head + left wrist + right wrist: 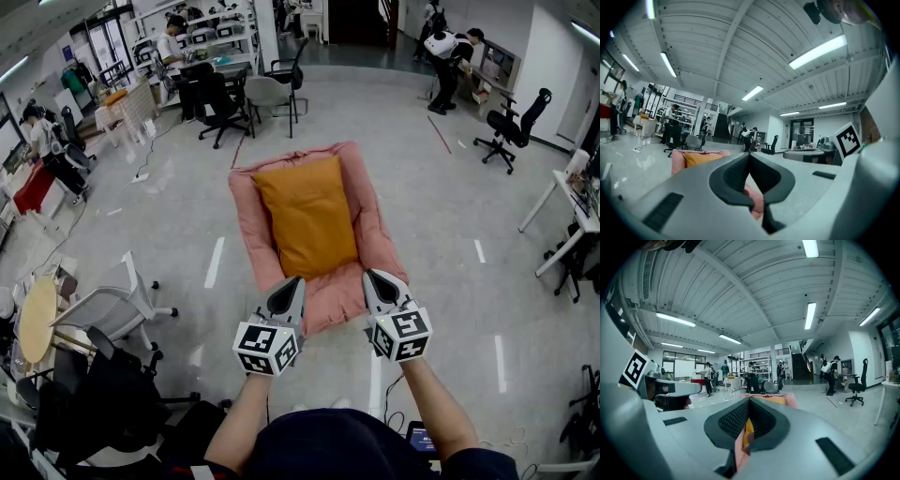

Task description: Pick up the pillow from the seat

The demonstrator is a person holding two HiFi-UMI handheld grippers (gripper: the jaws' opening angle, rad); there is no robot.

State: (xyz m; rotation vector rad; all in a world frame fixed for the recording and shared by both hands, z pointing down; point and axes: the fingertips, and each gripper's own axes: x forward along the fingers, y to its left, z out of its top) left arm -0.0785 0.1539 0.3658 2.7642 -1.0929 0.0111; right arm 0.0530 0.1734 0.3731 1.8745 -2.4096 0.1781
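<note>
Orange rectangular fabric pillow [309, 217] is just lying flat in the middle of a pink padded floor seat [246, 211], which sits on the pale shiny floor [178, 216] out in the open office. The person has both arms stretched out, with the left tongs [296, 281] and the right tongs [369, 275] side by side at the seat's near edge, just beside the pillow's near corners. Both are closed up empty, dark ribbed pads [736, 174] pressed together. Can't tell if the tips actually touch the seat or pillow.
</note>
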